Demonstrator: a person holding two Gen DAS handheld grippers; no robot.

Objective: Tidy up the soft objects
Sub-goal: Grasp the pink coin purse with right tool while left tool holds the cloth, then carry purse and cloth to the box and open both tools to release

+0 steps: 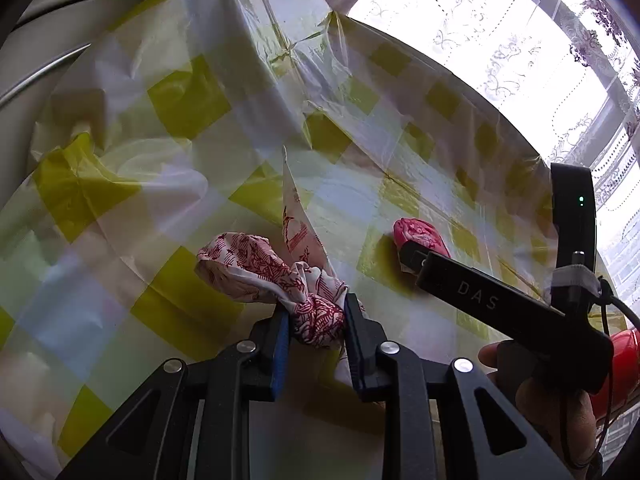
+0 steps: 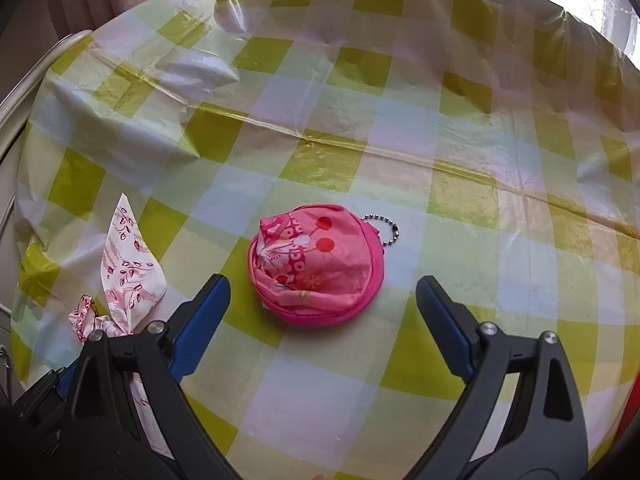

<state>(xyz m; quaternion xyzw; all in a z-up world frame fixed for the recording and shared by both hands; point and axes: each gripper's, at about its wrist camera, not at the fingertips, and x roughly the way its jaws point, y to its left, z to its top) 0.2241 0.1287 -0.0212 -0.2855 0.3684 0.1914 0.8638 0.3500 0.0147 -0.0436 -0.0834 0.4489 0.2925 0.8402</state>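
Observation:
My left gripper (image 1: 316,316) is shut on a knotted white cloth with red print (image 1: 264,268), held just above the table; one pointed tail of the cloth stands up. The same cloth (image 2: 128,276) shows at the lower left of the right wrist view. A round pink pouch (image 2: 316,268) with a bead chain (image 2: 384,232) lies flat on the checked tablecloth (image 2: 460,184). My right gripper (image 2: 322,300) hangs open just in front of the pouch, fingers wide on either side, not touching it. In the left wrist view the pouch (image 1: 420,234) is partly hidden by the right gripper's black finger.
The table wears a yellow, white and pale blue checked plastic cover (image 1: 188,100) with creases. A sofa or chair back (image 1: 48,60) stands beyond the table's left edge. A lace curtain and window (image 1: 520,40) lie to the right. A red object (image 1: 624,360) is at the right edge.

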